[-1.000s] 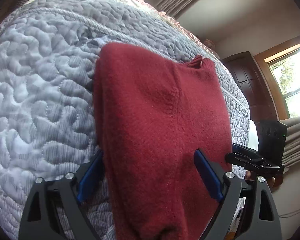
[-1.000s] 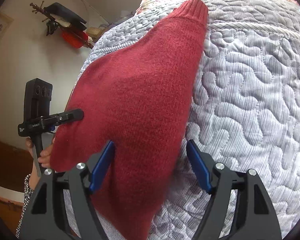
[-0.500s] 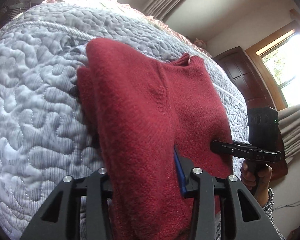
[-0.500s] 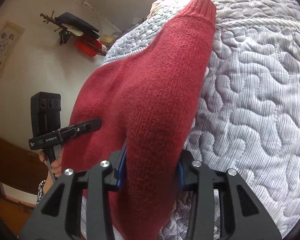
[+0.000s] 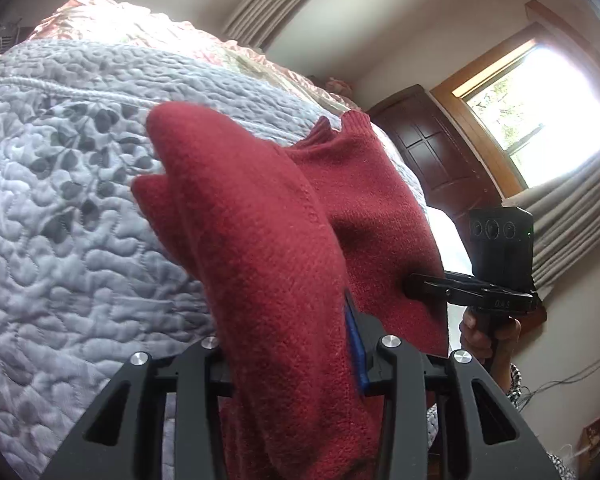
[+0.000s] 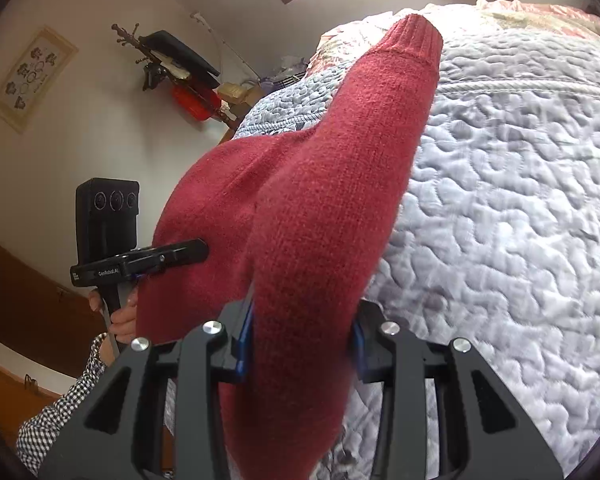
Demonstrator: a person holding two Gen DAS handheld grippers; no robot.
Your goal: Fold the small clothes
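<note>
Now both my grippers bite the near edge of a red knit sweater (image 5: 260, 240) on a bed covered by a grey quilted bedspread (image 5: 60, 240). My left gripper (image 5: 292, 352) is clamped on a raised fold of the knit, its blue pad pressed into the wool. My right gripper (image 6: 300, 344) pinches another bunched ridge, with the ribbed cuff (image 6: 416, 36) lying far up the quilt. Each camera catches the opposite tool gripping the sweater's hem, a hand (image 5: 488, 332) wrapped round its handle.
</note>
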